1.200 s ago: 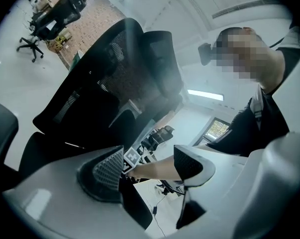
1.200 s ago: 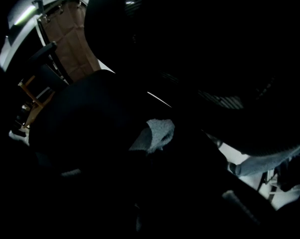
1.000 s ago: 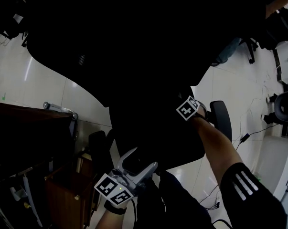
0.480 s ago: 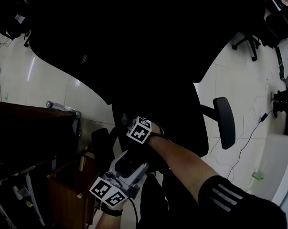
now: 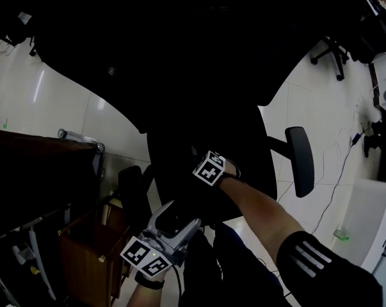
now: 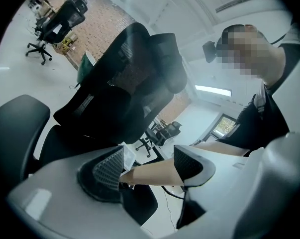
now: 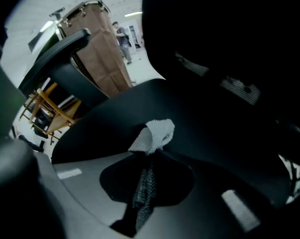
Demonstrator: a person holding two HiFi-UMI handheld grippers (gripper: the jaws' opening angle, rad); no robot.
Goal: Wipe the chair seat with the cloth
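the right gripper (image 7: 149,158) is over the black chair seat (image 7: 115,118), its two jaws pressed together on a small white cloth (image 7: 155,133). a crumpled tuft of the cloth sticks out past the jaw tips toward the seat's surface; whether it actually touches the seat cannot be told. in the head view this gripper's marker cube sits above the middle of the seat, with the person's forearm (image 5: 263,213) reaching in from the seat's front right.

the left gripper (image 6: 149,164) hangs just off the seat's front edge, toward its left corner, and points up at the seat. its jaws stand wide apart with nothing gripped; only the forearm shows beyond the gap.

the tall dark backrest (image 5: 180,43) rises behind the seat. one armrest (image 5: 299,162) stands out to the seat's right, a second armrest (image 5: 132,194) just off its left side. a wooden cabinet (image 5: 84,248) stands further left of the seat, and pale tiled floor (image 5: 321,120) shows below and around it.
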